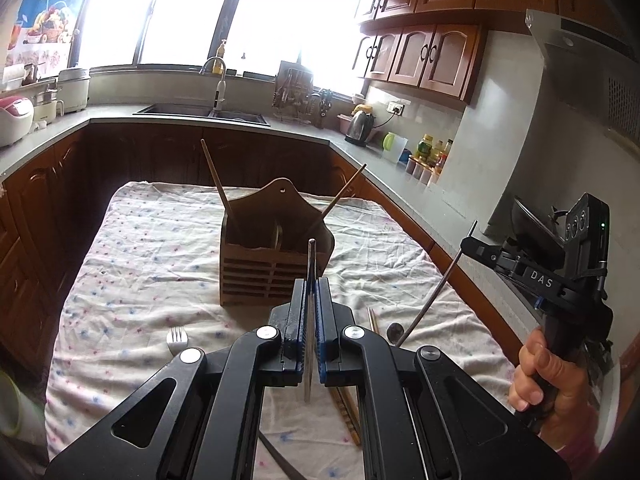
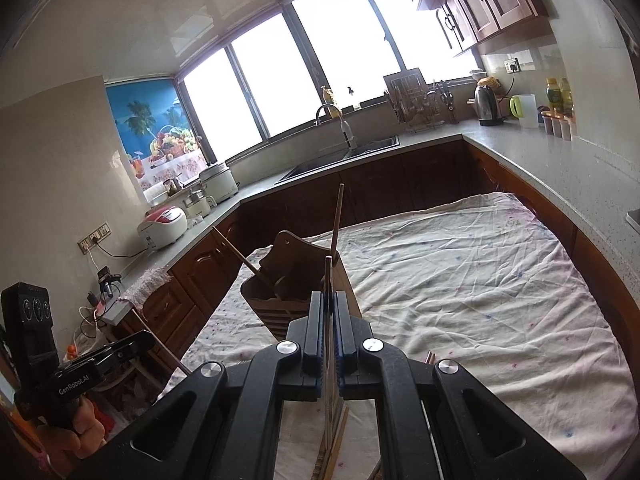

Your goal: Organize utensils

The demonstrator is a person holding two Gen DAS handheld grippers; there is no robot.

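Note:
A wooden utensil holder [image 1: 276, 256] stands on the cloth-covered table [image 1: 160, 248] with two chopsticks [image 1: 218, 184] leaning out of it. My left gripper [image 1: 311, 288] is shut on a thin metal utensil handle [image 1: 310, 320], held upright in front of the holder. My right gripper [image 2: 329, 300] is shut on a thin chopstick-like stick [image 2: 329, 344], close to the holder [image 2: 292, 284]. In the left wrist view the right gripper [image 1: 472, 236] holds a long thin metal rod [image 1: 436, 292] at the right. A white fork [image 1: 177, 338], a spoon [image 1: 394, 332] and wooden chopsticks [image 1: 348, 408] lie on the cloth.
Grey counters [image 1: 360, 148] with wooden cabinets wrap around the table. A sink [image 1: 200, 112], dish rack [image 1: 294, 92], kettle [image 1: 360, 128], bottles [image 1: 432, 156] and rice cookers [image 1: 12, 120] stand on them. A green-rimmed bowl [image 1: 10, 404] is at the left edge.

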